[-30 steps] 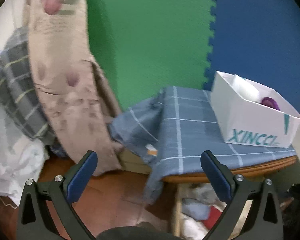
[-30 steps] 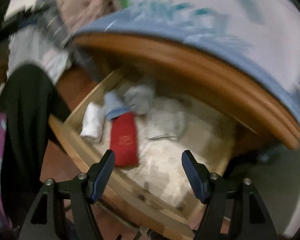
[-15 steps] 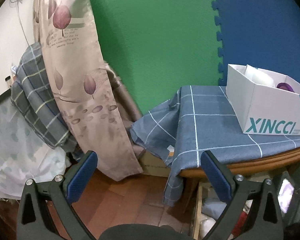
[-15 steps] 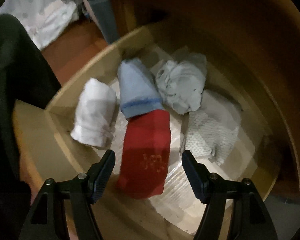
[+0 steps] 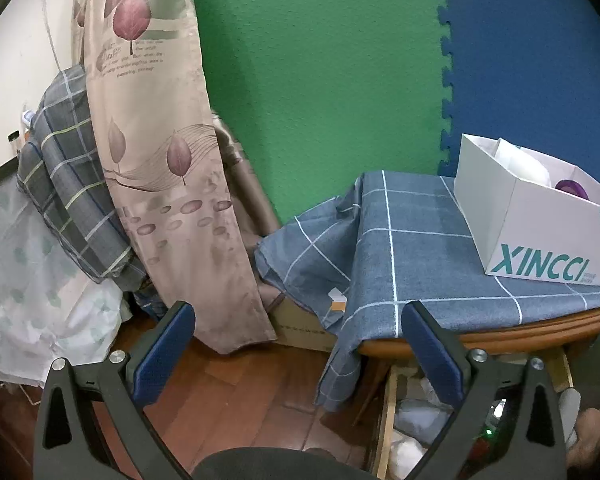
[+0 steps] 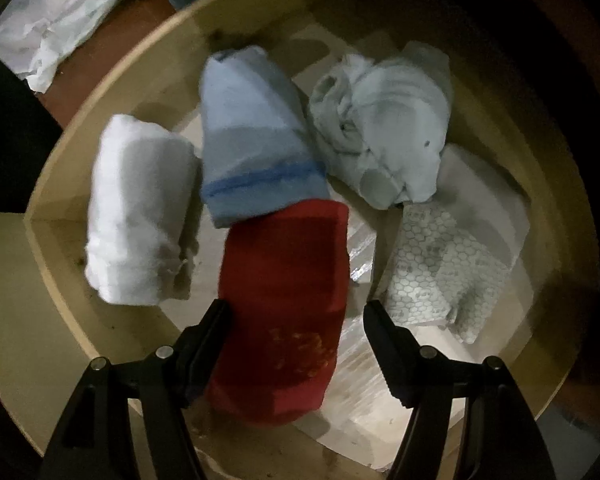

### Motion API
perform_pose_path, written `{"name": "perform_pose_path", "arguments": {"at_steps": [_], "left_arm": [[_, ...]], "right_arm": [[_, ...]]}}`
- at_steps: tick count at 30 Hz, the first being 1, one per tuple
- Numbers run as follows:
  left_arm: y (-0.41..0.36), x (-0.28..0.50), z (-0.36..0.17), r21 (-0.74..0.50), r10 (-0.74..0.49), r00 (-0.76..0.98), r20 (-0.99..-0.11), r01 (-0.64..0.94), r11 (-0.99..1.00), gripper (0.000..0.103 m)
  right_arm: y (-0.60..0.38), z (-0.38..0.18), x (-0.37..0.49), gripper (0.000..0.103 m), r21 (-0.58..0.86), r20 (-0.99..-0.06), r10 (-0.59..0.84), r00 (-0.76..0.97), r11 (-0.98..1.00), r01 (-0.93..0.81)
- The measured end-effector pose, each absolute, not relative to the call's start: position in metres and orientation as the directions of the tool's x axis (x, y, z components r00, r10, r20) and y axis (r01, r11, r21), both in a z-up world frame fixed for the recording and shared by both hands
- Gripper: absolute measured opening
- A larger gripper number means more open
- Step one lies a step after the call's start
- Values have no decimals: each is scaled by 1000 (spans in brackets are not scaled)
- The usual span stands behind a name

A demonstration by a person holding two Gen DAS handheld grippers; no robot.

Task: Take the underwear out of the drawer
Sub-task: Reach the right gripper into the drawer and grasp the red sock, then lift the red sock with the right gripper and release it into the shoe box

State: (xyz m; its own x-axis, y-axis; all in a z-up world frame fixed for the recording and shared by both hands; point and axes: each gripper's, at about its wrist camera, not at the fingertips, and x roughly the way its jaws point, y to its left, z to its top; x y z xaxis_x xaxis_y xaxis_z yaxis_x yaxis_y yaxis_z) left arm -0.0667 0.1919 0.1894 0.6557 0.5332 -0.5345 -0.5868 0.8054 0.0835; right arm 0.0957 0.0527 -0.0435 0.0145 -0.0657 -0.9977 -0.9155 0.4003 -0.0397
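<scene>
Five bundles of folded cloth lie in the open wooden drawer [image 6: 112, 92], and the right gripper [image 6: 296, 320] has dropped closer to them than half a second ago, its fingers [image 6: 210, 332] spread wide on either side of the red underwear [image 6: 284, 300] without clamping it. The left finger touches the red fabric's edge; the right finger stands clear. Against the red piece's far end lies a pale blue folded piece [image 6: 252, 140] with a darker blue stripe; a white fluffy roll [image 6: 140, 208] sits to its left, a crumpled pale grey-green garment [image 6: 384, 128] beyond it to the right, and a white piece printed with a honeycomb pattern [image 6: 440, 272] just right of it. A faint gold print on the red cloth is too blurred to read.

The left gripper [image 5: 296, 344] has barely moved, fingers [image 5: 164, 348] wide apart and empty, held above the wooden floor [image 5: 252, 392]. Ahead of it a blue checked cloth [image 5: 412, 248] drapes the round tabletop [image 5: 500, 338], carrying a white cardboard box [image 5: 540, 232] lettered XINCCI; its contents are mostly hidden. A leaf-printed curtain [image 5: 156, 160] hangs to the box's left. Below the tabletop, only a sliver of the drawer shows.
</scene>
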Motion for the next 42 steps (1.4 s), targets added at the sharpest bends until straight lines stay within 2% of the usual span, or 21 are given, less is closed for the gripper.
{"name": "perform_pose_path", "arguments": {"at_steps": [16, 17, 20, 23, 34, 42], "left_arm": [[188, -66, 188, 104, 545, 644, -537, -591, 800, 102], [188, -66, 187, 105, 545, 644, -537, -590, 801, 102], [188, -66, 187, 103, 544, 644, -538, -591, 800, 102], [188, -66, 187, 102, 544, 644, -538, -591, 800, 102], [189, -65, 185, 121, 552, 635, -540, -591, 798, 102], [189, -66, 184, 128, 555, 631, -542, -591, 797, 102]], "right_arm": [[45, -74, 97, 70, 30, -983, -153, -103, 418, -908], [43, -73, 98, 62, 28, -983, -152, -99, 412, -911], [37, -67, 92, 50, -2, -989, -138, -51, 358, -934], [29, -59, 86, 44, -49, -991, -132, 6, 319, -946], [-10, 15, 82, 43, -74, -995, 33, 94, 380, -922], [-37, 64, 76, 43, -23, -977, 179, 119, 463, -886]]}}
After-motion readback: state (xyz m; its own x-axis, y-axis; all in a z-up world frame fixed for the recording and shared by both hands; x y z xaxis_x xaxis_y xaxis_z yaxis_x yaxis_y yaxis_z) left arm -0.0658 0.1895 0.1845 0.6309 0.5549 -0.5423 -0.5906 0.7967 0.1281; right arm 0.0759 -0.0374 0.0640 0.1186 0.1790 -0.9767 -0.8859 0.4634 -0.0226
